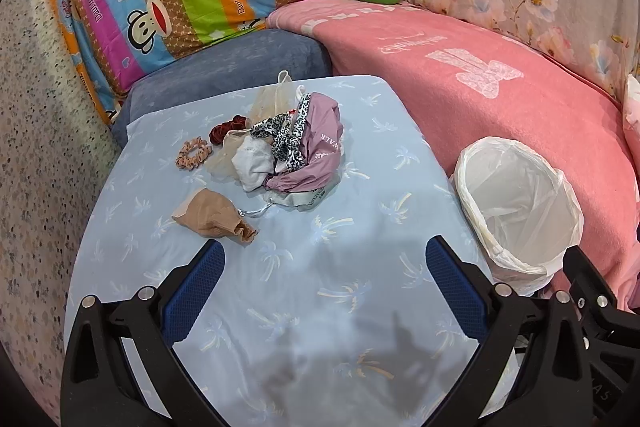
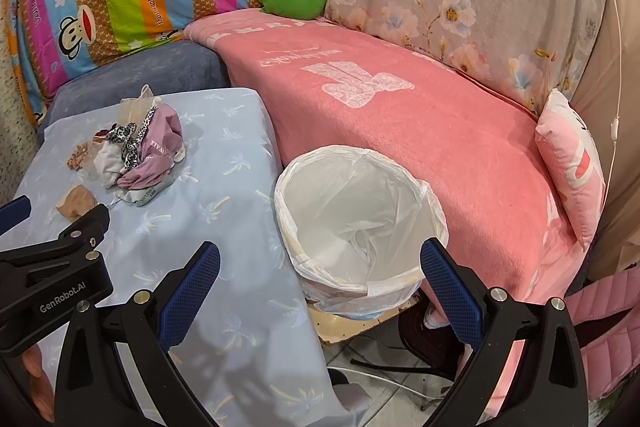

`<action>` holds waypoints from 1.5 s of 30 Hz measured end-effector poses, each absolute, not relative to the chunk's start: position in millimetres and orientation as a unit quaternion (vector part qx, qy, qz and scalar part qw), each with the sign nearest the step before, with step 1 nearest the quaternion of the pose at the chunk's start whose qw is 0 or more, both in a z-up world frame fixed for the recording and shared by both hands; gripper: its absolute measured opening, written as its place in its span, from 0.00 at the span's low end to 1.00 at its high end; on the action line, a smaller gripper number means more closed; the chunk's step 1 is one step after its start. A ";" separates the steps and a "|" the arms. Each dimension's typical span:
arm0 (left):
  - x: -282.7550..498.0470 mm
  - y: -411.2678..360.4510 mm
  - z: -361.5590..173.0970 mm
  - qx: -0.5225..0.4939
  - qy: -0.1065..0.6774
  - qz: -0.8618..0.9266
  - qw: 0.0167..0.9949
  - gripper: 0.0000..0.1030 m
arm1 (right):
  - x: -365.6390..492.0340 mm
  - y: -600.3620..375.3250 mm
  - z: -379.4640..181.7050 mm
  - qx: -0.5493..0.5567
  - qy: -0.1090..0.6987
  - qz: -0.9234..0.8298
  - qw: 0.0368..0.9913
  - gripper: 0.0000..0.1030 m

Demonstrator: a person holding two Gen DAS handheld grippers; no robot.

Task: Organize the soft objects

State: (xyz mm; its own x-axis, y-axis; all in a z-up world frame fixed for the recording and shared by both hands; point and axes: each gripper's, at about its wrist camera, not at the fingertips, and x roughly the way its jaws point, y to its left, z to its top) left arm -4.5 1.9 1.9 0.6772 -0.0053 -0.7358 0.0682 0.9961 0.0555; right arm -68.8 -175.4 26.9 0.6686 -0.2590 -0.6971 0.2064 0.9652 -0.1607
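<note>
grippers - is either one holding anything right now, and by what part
Nothing is held. The left gripper and the right gripper are both open with bare fingers; the soft pile lies untouched on the table.

Two hand-held grippers, alike in build: left hand-held gripper point(image 1: 325, 279) and right hand-held gripper point(image 2: 320, 277). Black plastic frames, wide V-shaped arms with triangular cut-outs. Blue textured pads point(image 1: 195, 297) lining the inner face of each finger. Round silver screw heads point(image 1: 145, 293) at the pivots. White lettering "GenRobot.AI" point(image 2: 62, 298) on the black body of the left unit, seen from the right wrist camera. Faint pale letters on the black part at the lower right of the left wrist view, too small to read.
</note>
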 end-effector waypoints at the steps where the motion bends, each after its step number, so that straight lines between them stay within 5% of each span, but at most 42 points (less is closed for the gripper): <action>1: -5.1 2.4 1.8 0.039 0.401 -0.020 0.915 0.94 | -68.9 -175.4 27.1 -0.034 0.387 -0.127 0.913 0.94; 45: -4.2 10.4 7.1 0.028 0.399 -0.016 0.917 0.94 | -64.1 -165.0 36.0 -0.042 0.377 -0.128 0.916 0.94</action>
State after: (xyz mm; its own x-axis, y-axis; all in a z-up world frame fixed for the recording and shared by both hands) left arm -4.2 10.4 7.1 0.6815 -0.0070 -0.7317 0.0515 0.9979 0.0385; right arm -64.1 -165.0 36.0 0.6826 -0.2656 -0.6808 0.2018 0.9639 -0.1737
